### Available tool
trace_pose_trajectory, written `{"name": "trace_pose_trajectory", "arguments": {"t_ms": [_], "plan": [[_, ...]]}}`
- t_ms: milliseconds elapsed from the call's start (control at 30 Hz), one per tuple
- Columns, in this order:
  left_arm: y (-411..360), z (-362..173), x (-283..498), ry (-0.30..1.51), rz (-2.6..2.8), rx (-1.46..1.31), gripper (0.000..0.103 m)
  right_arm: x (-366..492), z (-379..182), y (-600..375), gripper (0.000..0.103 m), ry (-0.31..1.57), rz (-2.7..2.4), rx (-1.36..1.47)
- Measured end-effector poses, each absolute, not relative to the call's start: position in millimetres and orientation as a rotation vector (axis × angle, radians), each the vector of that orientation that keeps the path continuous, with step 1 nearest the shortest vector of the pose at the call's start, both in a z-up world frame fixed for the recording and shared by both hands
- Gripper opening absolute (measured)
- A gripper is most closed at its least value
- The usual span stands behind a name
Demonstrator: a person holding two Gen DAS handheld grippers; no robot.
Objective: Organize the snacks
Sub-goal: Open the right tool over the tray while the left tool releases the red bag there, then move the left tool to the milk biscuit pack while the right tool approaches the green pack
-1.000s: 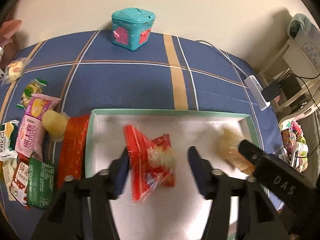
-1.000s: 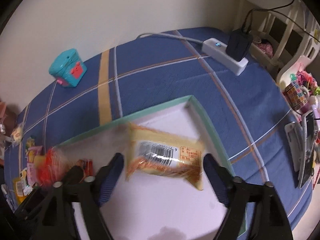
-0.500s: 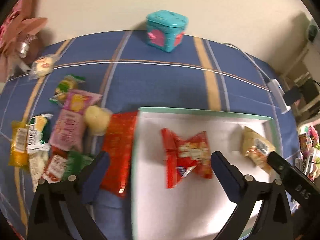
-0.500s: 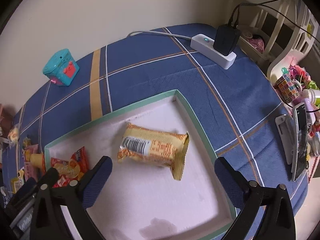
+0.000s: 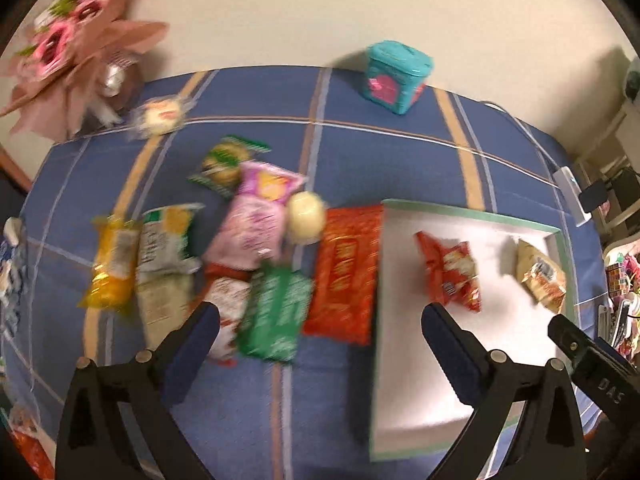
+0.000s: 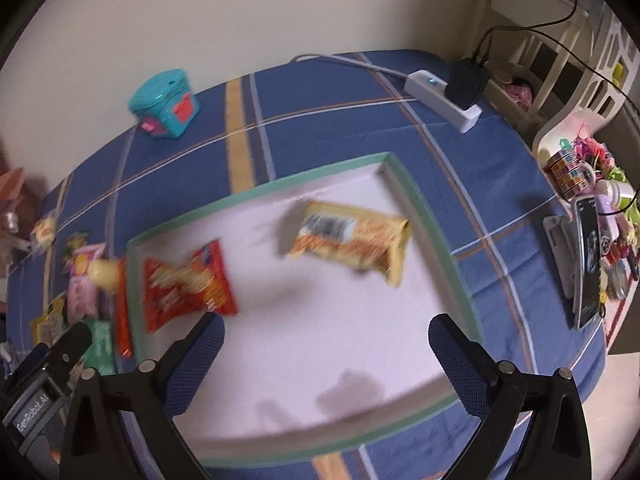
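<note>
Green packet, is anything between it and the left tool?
Nothing visible is. The left tool stands open just above the green packet, empty. The long red packet lies between that packet and the tray.

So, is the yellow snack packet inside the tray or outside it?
Inside. The yellow snack packet lies on the white floor of the tray, near its far right corner, free of both jaws.

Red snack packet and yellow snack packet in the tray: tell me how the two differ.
Colour: the red snack packet is red with a pale picture; the yellow snack packet is yellow and orange with a white barcode label showing.
Shape: the red one looks shorter and crumpled, the yellow one longer and flatter.
Place: the red one lies by the tray's left rim, the yellow one near its far right corner.
Both lie loose on the white tray floor, with neither packet gripped.
</note>
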State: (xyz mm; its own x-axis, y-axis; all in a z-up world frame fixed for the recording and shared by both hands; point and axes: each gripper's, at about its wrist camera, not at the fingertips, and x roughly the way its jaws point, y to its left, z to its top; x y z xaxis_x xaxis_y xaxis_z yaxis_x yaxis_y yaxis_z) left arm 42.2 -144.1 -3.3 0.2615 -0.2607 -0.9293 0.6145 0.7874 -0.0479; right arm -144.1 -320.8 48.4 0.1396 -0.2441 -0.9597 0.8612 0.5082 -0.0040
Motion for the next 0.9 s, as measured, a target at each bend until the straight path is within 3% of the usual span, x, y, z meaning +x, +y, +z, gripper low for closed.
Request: {"name": "trace_pose_trajectory", "arguments": {"t_ms": [433, 900], "plan": [[-53.0, 30.9, 80.6, 1.092, -0.452, 0.325, 0.101, -87.0, 89.1, -241.0, 0.103, 1.097, -0.684, 0.617], [0.8, 22.2, 120.6, 1.144, -0.355, 0.223, 0.101, -24.2, 70.0, -184.3, 0.103, 1.143, -0.540, 0.606]]}}
